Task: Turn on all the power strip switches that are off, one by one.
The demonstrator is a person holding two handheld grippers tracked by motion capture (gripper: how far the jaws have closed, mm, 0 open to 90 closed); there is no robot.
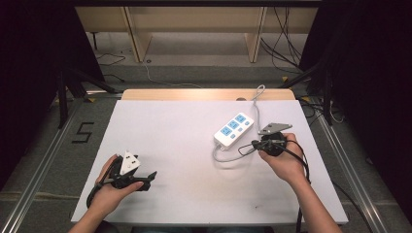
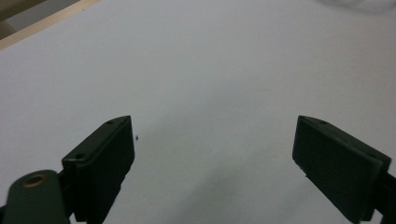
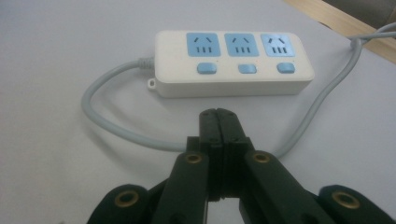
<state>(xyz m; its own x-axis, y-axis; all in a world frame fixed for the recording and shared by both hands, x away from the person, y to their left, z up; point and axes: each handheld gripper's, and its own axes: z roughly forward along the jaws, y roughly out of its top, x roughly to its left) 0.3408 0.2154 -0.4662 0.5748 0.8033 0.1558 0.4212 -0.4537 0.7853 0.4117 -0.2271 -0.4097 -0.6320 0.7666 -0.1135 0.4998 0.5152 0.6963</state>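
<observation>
Power strip [image 3: 232, 63], just beyond right gripper's [image 3: 218, 114] closed jaws

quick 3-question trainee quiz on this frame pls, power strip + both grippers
1. True or false: the right gripper has its fingers pressed together with nothing between them.
2. How many blue sockets does the power strip have? A) two B) three C) four
3. Which gripper has its fingers spread wide over bare table, far from the strip?

Key
1. True. In the right gripper view the fingers meet, just short of the strip's grey cable.
2. B, three sockets, each with a blue button below it.
3. The left gripper, at the table's near left in the high view.
</observation>
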